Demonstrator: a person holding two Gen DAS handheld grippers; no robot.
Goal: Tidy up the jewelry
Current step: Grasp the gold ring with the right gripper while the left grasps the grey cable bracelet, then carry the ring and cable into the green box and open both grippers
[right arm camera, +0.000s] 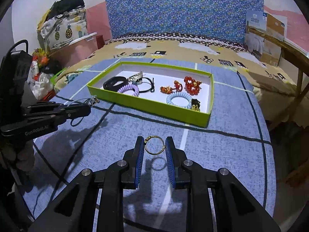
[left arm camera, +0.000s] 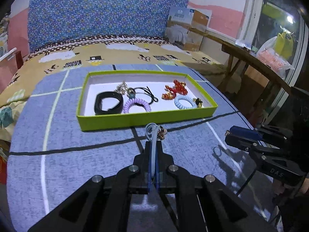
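Observation:
My left gripper [left arm camera: 153, 144] is shut on a pale blue cord [left arm camera: 153, 135] whose metal charm [left arm camera: 161, 133] hangs past the fingertips, just short of the green tray [left arm camera: 135, 122]. From the right wrist view the same left gripper [right arm camera: 85, 109] sits low at the left with the charm [right arm camera: 93, 99] near the tray's corner. My right gripper [right arm camera: 154, 139] is shut on a thin gold ring [right arm camera: 154, 153], lifted above the blue mat, with its shadow underneath. The tray [right arm camera: 154, 108] holds a black band [right arm camera: 115, 84], purple coil tie [right arm camera: 129, 89], blue coil tie [right arm camera: 178, 98] and red ornaments [right arm camera: 191, 86].
The tray lies on a blue lined mat [left arm camera: 77, 135] spread over a patterned bed. A wooden bench [left arm camera: 241, 52] and a cardboard box [left arm camera: 189, 29] stand at the right. Bags and a pineapple-print bundle [right arm camera: 63, 29] pile up at the left. A thin black cable [right arm camera: 58, 174] crosses the mat.

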